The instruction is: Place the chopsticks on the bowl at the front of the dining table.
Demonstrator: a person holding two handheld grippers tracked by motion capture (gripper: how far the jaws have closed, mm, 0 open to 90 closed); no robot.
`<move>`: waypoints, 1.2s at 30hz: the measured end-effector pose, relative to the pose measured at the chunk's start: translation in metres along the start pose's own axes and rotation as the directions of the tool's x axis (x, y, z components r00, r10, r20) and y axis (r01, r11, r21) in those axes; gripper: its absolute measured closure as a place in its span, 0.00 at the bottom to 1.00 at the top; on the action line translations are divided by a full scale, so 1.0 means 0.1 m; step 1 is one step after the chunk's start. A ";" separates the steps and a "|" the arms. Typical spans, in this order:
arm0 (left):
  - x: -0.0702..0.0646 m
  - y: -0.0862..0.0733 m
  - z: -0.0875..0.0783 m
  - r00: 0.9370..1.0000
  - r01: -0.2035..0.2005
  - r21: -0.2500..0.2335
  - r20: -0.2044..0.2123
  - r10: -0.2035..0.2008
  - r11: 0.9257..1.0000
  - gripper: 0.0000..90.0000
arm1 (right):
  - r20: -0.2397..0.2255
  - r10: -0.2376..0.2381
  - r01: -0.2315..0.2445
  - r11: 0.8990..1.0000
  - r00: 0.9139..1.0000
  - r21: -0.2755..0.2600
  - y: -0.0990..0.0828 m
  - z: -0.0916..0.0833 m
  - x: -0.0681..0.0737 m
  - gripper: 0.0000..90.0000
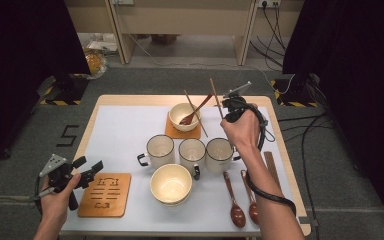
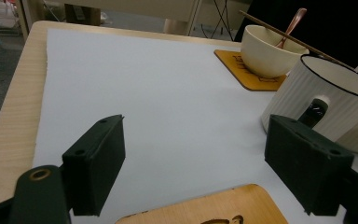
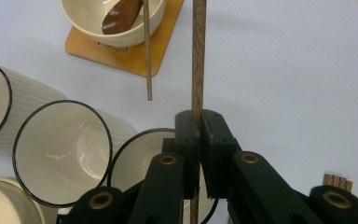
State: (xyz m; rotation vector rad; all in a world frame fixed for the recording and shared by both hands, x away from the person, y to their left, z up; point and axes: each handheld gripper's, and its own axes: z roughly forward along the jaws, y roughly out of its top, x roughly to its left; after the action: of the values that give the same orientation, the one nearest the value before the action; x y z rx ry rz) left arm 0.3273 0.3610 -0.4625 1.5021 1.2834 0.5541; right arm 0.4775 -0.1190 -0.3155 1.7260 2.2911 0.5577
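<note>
Right gripper view, my right gripper [image 3: 199, 122] clamped on one chopstick [image 3: 198, 51] above the mugs [image 3: 60, 151], second chopstick [image 3: 146, 51] resting across the bowl [image 3: 81, 18], my left gripper [image 2: 193, 165] with jaws wide apart near a wooden coaster [image 2: 205, 207].

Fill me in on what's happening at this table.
A person is setting out tableware with a hand-held tool in each hand. The right tool is shut on a wooden chopstick, held above the far bowl, which sits on a coaster and already holds a spoon, with another chopstick lying across it. The left tool is open and holds nothing, by the near coaster. Three mugs, another bowl and two spoons stand nearby.
</note>
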 end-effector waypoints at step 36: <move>0.01 0.00 -0.01 1.000 0.002 -0.002 0.000 -0.002 1.000 0.22 | -0.008 -0.017 0.017 1.000 1.000 -0.010 0.15 0.05 0.11 0.95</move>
State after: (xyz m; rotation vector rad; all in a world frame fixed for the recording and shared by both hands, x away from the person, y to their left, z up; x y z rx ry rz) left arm 0.3272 0.3621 -0.4622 1.4985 1.2841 0.5542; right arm 0.4892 -0.1041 -0.3136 1.7010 2.3023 0.5726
